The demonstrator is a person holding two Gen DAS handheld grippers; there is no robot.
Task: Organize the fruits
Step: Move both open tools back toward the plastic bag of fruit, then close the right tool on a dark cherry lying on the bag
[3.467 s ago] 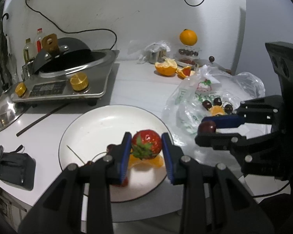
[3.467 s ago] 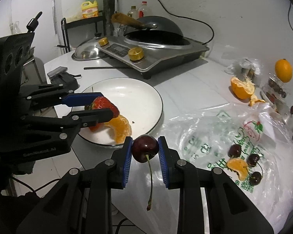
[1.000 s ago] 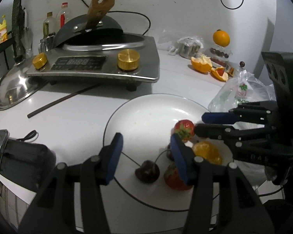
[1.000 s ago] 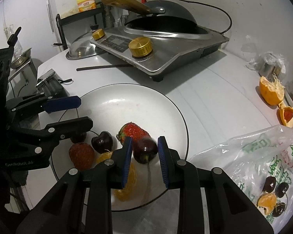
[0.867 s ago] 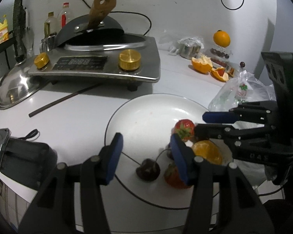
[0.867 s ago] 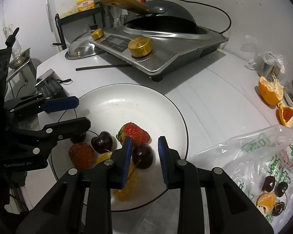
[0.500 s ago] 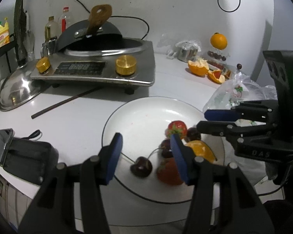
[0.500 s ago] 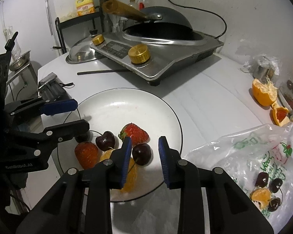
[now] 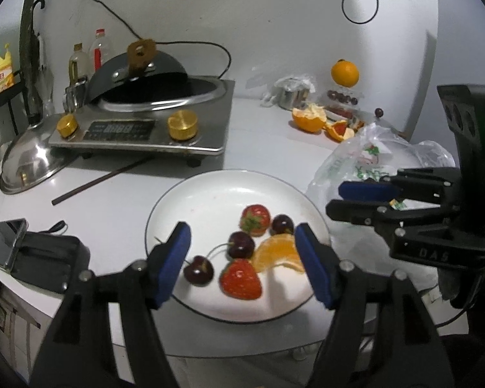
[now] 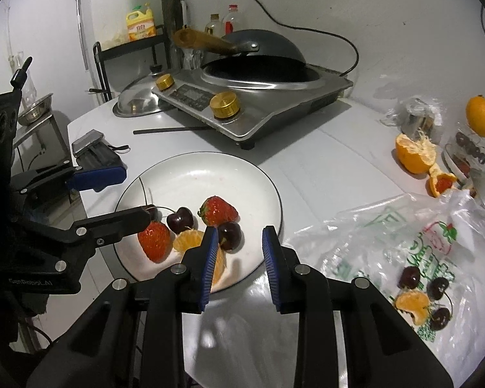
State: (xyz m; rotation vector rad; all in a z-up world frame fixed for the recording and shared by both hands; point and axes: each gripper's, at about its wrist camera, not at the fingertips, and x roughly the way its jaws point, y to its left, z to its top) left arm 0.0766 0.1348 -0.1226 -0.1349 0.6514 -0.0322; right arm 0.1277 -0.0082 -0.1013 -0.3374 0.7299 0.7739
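Note:
A white plate (image 9: 210,181) (image 10: 194,174) holds two strawberries (image 9: 255,220) (image 10: 154,239), three dark cherries (image 9: 241,244) (image 10: 230,236) and an orange segment (image 9: 276,253) (image 10: 188,239). My left gripper (image 9: 241,242) (image 10: 126,194) hovers above the plate's near side; its jaws are opening and nothing is between them. My right gripper (image 10: 240,236) (image 9: 336,199) hangs over the plate's right rim, its pads a narrow gap apart and empty. The nearest cherry lies on the plate just left of that gap. A clear plastic bag (image 10: 388,226) at the right holds more cherries (image 10: 409,276) and an orange piece (image 10: 414,304).
An induction cooker with a wok (image 9: 139,129) stands behind the plate, with a steel lid (image 9: 29,165) and a dark chopstick (image 9: 97,181) to its left. A phone on a black case (image 9: 32,252) lies at the table's near-left edge. Peeled orange halves (image 9: 308,119) and a whole orange (image 9: 345,73) sit far right.
The right gripper let its cherry go onto the plate beside the strawberry. Both grippers have drawn back and upward from the plate. The left jaws have spread wider.

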